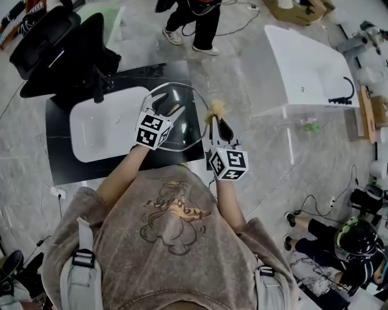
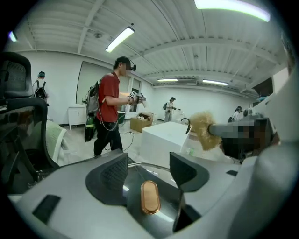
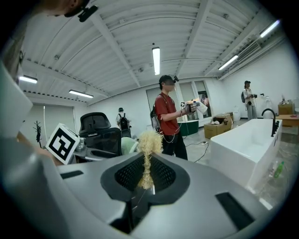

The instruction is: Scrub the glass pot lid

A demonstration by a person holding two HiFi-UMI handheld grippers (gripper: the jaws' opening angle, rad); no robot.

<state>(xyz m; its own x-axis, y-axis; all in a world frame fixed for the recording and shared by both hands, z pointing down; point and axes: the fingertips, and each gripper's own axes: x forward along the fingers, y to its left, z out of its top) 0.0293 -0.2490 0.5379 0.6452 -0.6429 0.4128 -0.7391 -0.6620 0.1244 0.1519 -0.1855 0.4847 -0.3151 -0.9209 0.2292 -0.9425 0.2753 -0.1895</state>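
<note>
The round glass pot lid (image 1: 185,121) lies over the right end of a white basin (image 1: 100,130). My left gripper (image 1: 165,111) sits on top of it. In the left gripper view the jaws stand wide apart around the lid's copper-coloured knob (image 2: 150,197), with a gap on each side. The left gripper (image 2: 149,168) is open. My right gripper (image 1: 216,125) is at the lid's right rim, shut on a pale straw-coloured fibre scrubber (image 1: 216,109). The scrubber's tuft (image 3: 148,141) sticks out past the shut right gripper (image 3: 145,175). The scrubber (image 2: 203,130) also shows at the right of the left gripper view.
The basin rests on a black table (image 1: 60,163). A black office chair (image 1: 54,48) stands at the back left and a white bathtub (image 1: 303,72) to the right. One person (image 1: 194,18) stands beyond the table. Another, in a helmet (image 1: 354,239), is at the lower right, with cables on the floor.
</note>
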